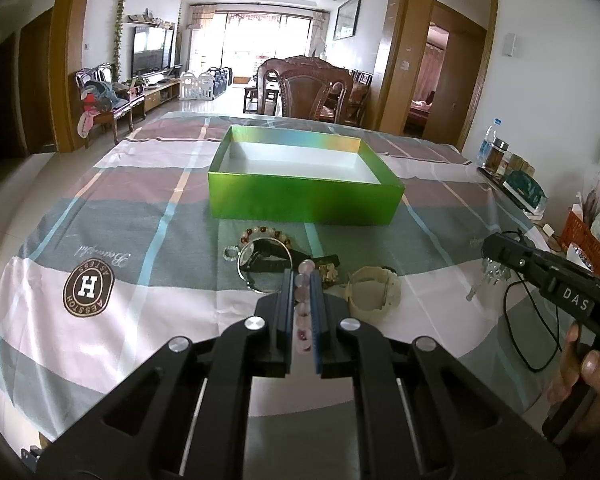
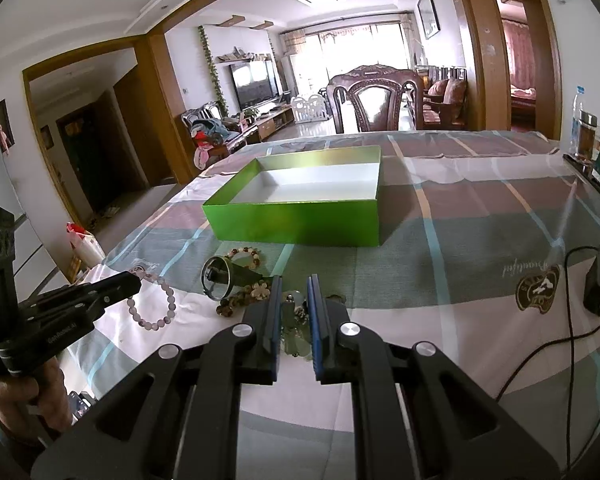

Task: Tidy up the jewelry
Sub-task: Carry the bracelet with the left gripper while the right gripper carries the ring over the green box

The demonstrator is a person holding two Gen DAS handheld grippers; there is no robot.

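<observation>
An open green box (image 1: 304,200) with a white inside stands empty on the checked tablecloth; it also shows in the right wrist view (image 2: 296,222). My left gripper (image 1: 302,276) is shut on a pale pink bead bracelet (image 1: 303,312), which hangs from it in the right wrist view (image 2: 156,304). My right gripper (image 2: 293,280) is shut on a silvery pendant piece (image 2: 296,340); from the left wrist view it dangles at the right (image 1: 492,274). A jewelry pile lies before the box: a brown bead bracelet (image 1: 264,236), a black watch (image 1: 268,258), a cream bangle (image 1: 374,292).
A black cable (image 2: 572,320) and small black block (image 2: 598,290) lie at the table's right. Bottles and jars (image 1: 496,152) and an orange basket (image 1: 584,244) stand along the right edge. A wooden chair (image 1: 312,92) stands behind the table.
</observation>
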